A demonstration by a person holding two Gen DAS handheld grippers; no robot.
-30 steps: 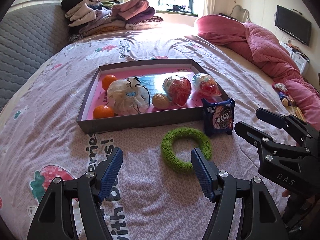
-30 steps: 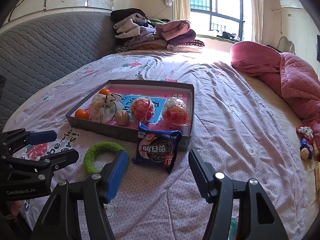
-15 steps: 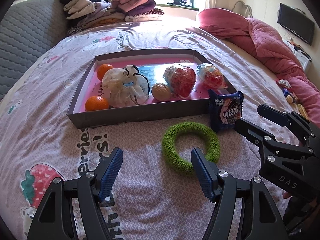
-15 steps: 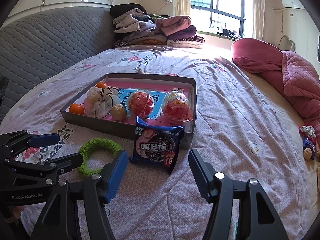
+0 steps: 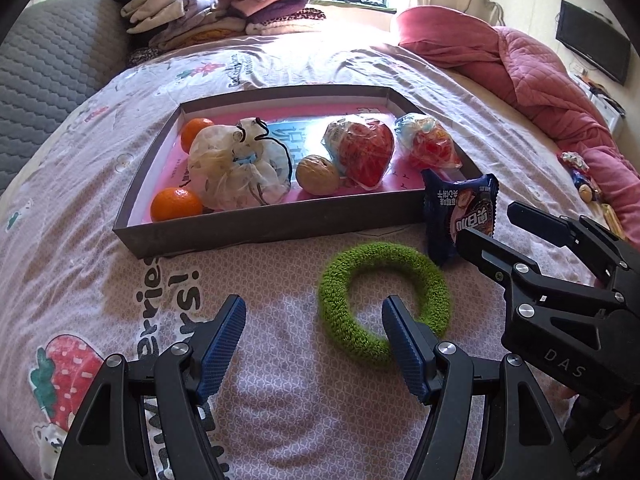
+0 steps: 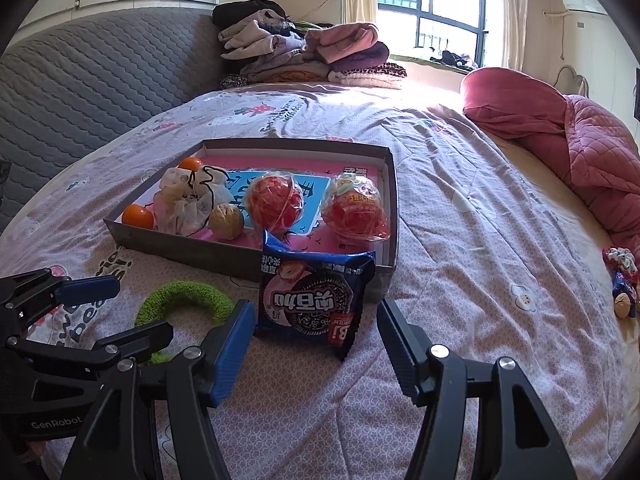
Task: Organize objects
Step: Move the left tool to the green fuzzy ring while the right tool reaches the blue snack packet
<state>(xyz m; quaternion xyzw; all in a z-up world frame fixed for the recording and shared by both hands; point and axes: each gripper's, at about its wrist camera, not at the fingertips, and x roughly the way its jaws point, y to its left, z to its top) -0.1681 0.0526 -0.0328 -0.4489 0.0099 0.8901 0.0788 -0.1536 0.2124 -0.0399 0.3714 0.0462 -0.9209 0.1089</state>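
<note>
A shallow grey box [image 5: 280, 224] [image 6: 192, 246] with a pink floor lies on the bed. It holds two oranges [image 5: 176, 204], a white drawstring pouch [image 5: 236, 168], a walnut [image 5: 318, 174] and two red wrapped sweets [image 5: 362, 152] [image 6: 354, 210]. A green fuzzy ring [image 5: 380, 300] [image 6: 184, 294] lies in front of the box. A blue cookie packet [image 6: 312, 300] [image 5: 460, 212] leans on the box's near wall. My left gripper [image 5: 314, 320] is open, its right finger over the ring's near edge. My right gripper [image 6: 316, 324] is open just short of the packet.
The bed has a lilac printed sheet [image 5: 280, 420]. A pink quilt [image 6: 580, 152] is heaped at the right and folded clothes [image 6: 304, 56] are stacked at the far end. Small toys [image 6: 622, 280] lie at the right edge. A grey padded headboard [image 6: 80, 80] runs along the left.
Both grippers have sunk toward the bed and come closer to the ring and the packet, which look larger now. Neither gripper has changed its opening.
</note>
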